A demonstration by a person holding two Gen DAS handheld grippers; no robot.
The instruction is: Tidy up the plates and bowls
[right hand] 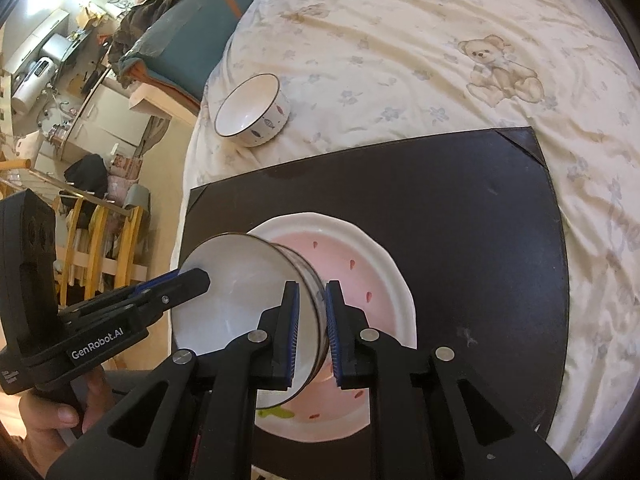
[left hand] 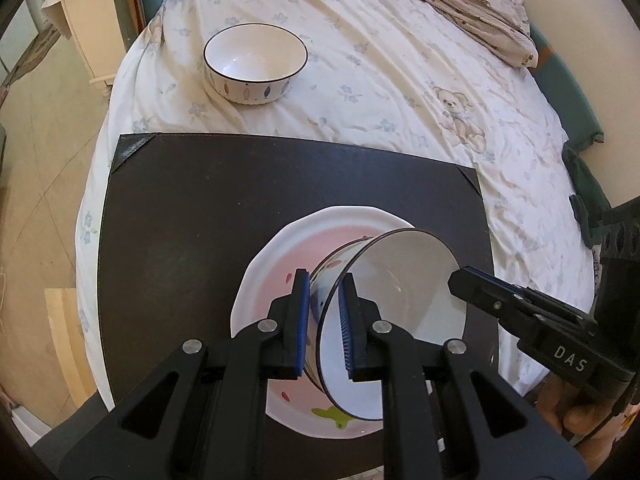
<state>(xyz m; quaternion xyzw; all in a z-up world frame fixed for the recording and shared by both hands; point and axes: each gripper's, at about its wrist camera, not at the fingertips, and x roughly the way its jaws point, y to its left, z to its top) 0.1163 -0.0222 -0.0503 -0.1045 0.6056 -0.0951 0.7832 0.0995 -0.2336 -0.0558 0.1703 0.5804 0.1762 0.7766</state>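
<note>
A white bowl with a dark rim (left hand: 396, 304) (right hand: 236, 292) is held by both grippers over a pink-centred white plate (left hand: 276, 256) (right hand: 372, 280) on a black mat (left hand: 224, 200) (right hand: 460, 220). My left gripper (left hand: 325, 324) is shut on the bowl's left rim; it also shows in the right wrist view (right hand: 196, 278). My right gripper (right hand: 312, 332) is shut on the bowl's right rim; it also shows in the left wrist view (left hand: 460, 278). A second, similar bowl (left hand: 256, 64) (right hand: 254, 110) stands upright on the bedsheet beyond the mat.
The mat lies on a bed with a teddy-bear sheet (left hand: 400, 80) (right hand: 400, 60). A crumpled blanket (left hand: 472, 4) lies at the far right. A white nightstand (left hand: 88, 36) and cluttered furniture (right hand: 80, 100) stand left of the bed.
</note>
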